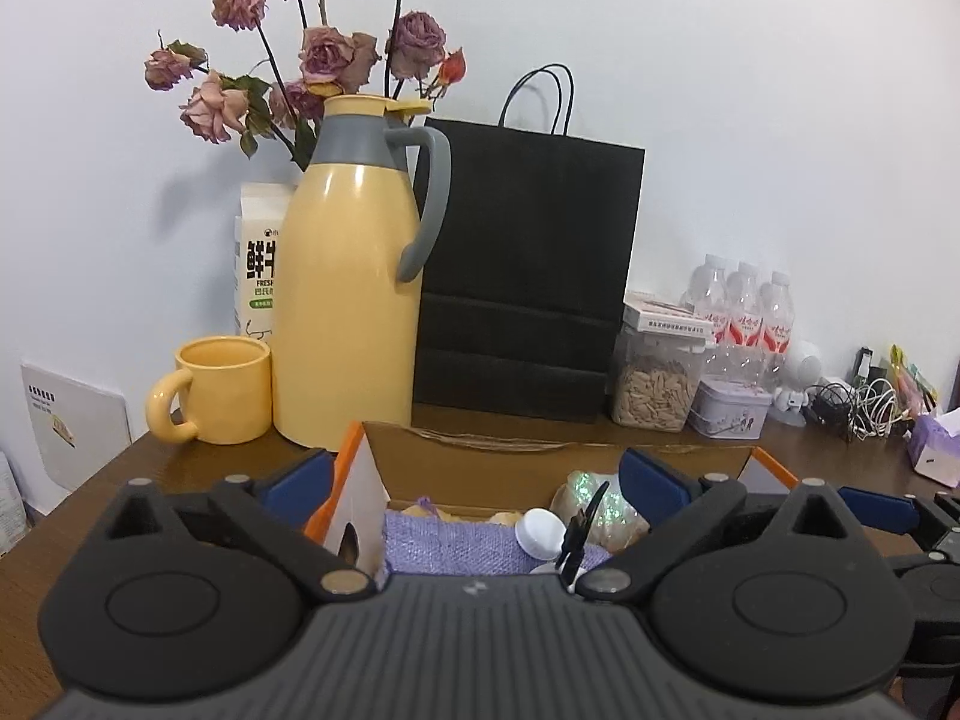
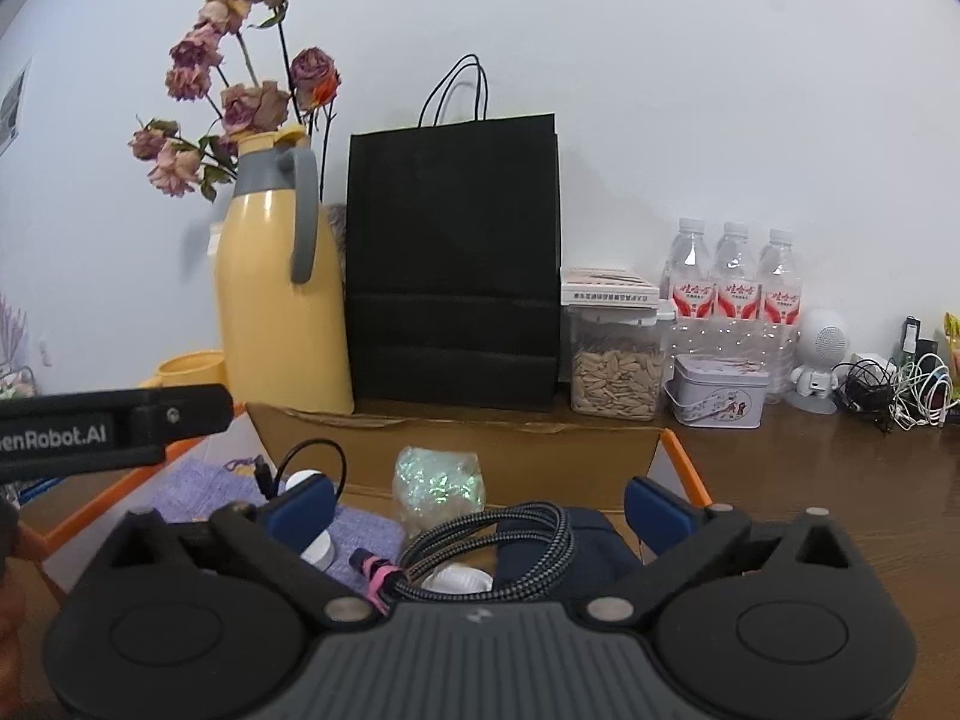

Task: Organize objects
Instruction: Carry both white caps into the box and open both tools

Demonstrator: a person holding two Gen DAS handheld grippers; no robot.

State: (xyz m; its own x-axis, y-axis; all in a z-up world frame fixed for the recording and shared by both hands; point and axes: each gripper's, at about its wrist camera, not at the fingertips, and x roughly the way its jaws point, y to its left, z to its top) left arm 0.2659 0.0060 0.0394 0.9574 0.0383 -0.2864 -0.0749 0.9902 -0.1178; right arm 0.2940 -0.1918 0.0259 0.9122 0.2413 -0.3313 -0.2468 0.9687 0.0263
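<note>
- Seen from the left wrist, the left gripper [image 1: 474, 474] hangs over the cardboard box [image 1: 540, 450] with its jaws spread wide and nothing between them. Inside the box lie a purple cloth [image 1: 456, 543], a white cap [image 1: 543, 531] and a glittery bag [image 1: 600, 501]. Behind the box stands a yellow jug [image 1: 348, 276].
- Seen from the right wrist, the right gripper [image 2: 480, 504] is likewise wide open above the box [image 2: 456, 438], gripping nothing; a braided cable [image 2: 498, 546] lies coiled in the box below it.
</note>
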